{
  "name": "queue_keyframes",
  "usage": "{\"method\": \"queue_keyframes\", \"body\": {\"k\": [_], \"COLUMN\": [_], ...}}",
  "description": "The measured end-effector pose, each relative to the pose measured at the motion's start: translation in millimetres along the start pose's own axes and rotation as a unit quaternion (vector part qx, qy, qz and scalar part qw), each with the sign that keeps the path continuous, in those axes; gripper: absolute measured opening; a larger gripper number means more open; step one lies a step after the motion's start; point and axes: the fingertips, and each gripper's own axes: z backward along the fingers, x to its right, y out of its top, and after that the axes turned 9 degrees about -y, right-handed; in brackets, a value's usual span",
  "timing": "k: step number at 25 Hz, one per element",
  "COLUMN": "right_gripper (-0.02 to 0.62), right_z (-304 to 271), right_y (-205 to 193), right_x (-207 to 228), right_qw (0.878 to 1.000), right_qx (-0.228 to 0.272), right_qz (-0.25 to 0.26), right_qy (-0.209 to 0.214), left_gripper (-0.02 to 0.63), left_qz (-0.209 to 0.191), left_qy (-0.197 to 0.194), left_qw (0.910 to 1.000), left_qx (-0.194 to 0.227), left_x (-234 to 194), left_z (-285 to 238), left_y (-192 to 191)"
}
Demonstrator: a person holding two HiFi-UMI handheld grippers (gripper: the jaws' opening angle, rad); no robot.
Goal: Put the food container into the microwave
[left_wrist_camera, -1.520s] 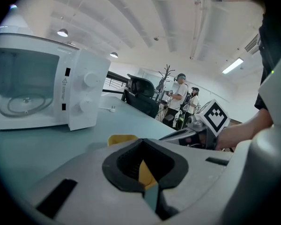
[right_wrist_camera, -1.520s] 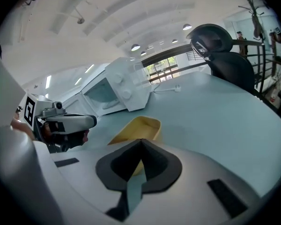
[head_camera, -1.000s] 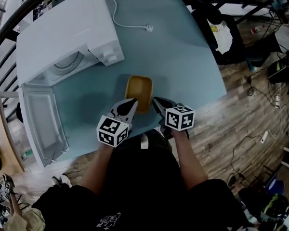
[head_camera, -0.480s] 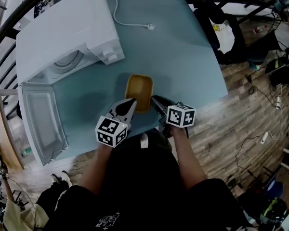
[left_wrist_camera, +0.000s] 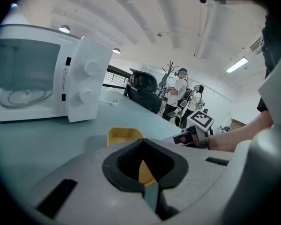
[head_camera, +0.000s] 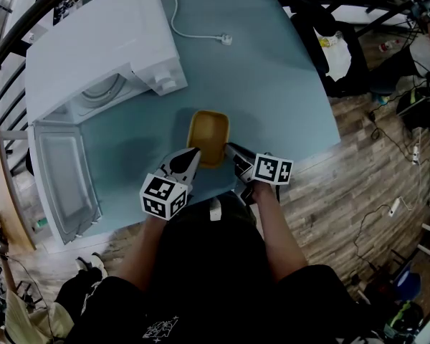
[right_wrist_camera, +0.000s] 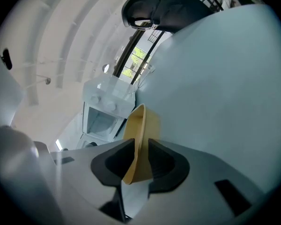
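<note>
The right gripper (head_camera: 230, 149) slid a little further in toward the far left, and its jaws narrowed onto the near right wall of the container (head_camera: 208, 130). The left gripper (head_camera: 192, 153) drifted slightly to the near left.

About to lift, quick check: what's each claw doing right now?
Left claw: closed, empty, beside the yellow plastic food container.
Right claw: closed on that container's rim.
</note>
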Motion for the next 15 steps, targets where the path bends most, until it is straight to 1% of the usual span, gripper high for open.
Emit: {"method": "queue_keyframes", "body": {"k": [9,15], "right_gripper": [0.078,0.067], "right_z": [-3,-6], "right_y": [-3,-5], "right_x": [4,4], "right_qw": [0.997,0.995], "right_qx": [-0.007,-0.015], "right_qz": [-0.068,-0.079], "right_qy": [0.042,0.06], "left_gripper": [0.008,0.008], "left_qz": [0.007,0.01], "left_qy": [0.005,0.012], "left_qw": [1.0,0.9999], "left_qx": [-0.001,-0.006], "left_x": [-4,-8], "left_z": [5,10], "left_y": [-4,-9]}}
